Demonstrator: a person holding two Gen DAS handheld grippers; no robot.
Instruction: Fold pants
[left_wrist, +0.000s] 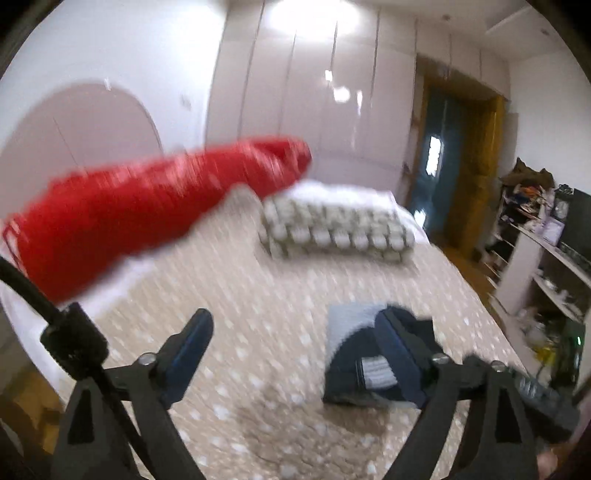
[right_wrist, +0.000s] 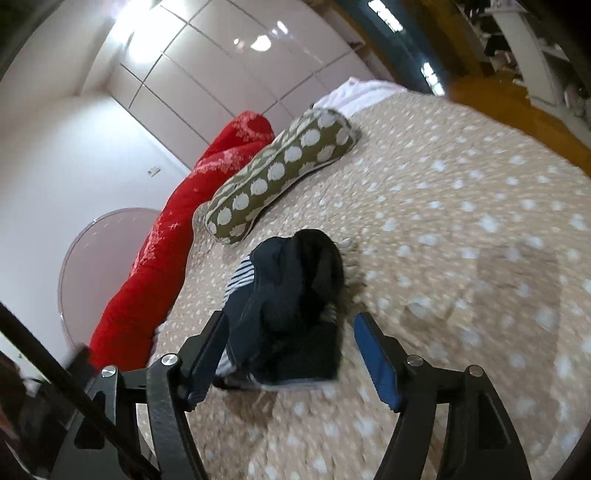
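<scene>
Both grippers, left (left_wrist: 295, 354) and right (right_wrist: 291, 354), gape wide over folded dark pants (right_wrist: 288, 306) on the bedspread (right_wrist: 461, 221); folding looks finished, withdrawal likely next.

Bedroom with a spotted beige bedspread and glossy white wardrobes

A beige bedspread with white spots (left_wrist: 280, 295) is spread over a bed, and a bare white sheet is seen at its far edge. An olive-green pillow with white dots (right_wrist: 280, 166) is laid near the far end, just beside a long red patterned quilt roll (right_wrist: 177, 221) set along the left side. The far wall is covered by tall glossy white wardrobe doors (left_wrist: 314, 92), on which bright ceiling light is reflected. A yellow wooden door frame (left_wrist: 476, 158) is seen at the far right, and cluttered white open shelves (left_wrist: 535, 258) are placed along the right wall. A rounded pale pink panel (left_wrist: 85, 125) is mounted on the left wall.
</scene>
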